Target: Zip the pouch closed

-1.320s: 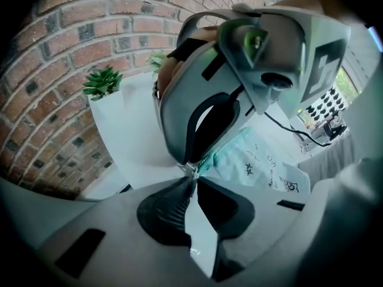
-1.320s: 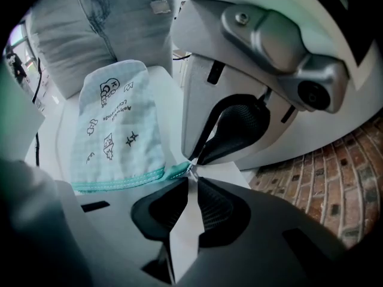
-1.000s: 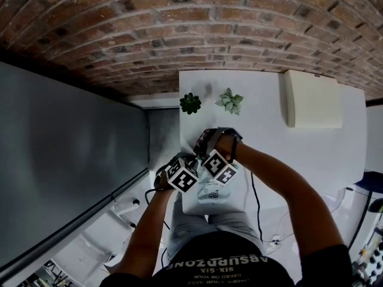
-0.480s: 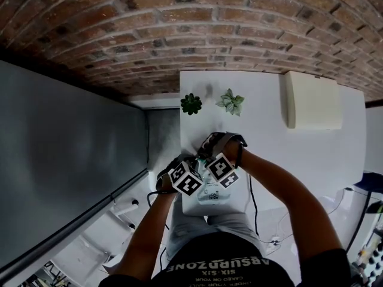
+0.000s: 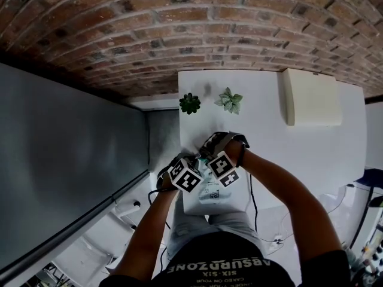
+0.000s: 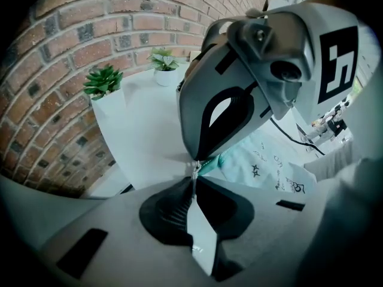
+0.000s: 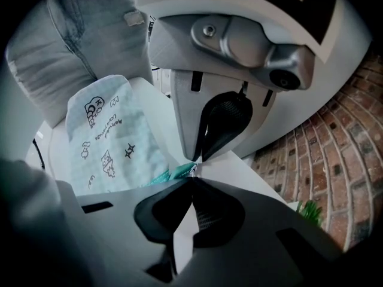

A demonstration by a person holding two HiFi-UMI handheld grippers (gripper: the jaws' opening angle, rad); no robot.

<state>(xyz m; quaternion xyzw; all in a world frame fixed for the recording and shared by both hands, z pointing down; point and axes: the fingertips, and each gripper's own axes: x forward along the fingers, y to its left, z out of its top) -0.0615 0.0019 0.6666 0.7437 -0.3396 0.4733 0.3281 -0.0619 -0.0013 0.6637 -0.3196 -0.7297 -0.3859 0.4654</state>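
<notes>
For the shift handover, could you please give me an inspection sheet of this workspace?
Surface: white table.
Job's things: pouch at the near edge, its teal zip end raised between the tongs.
Clutter: dark plant and pale plant at the far edge; beige box far right.
Grippers: left tongs and right tongs both shut on the pouch's zip end, tips almost meeting.
Cables: black cable running down right of the pouch.
Surroundings: brick wall behind; grey panel at left.
</notes>
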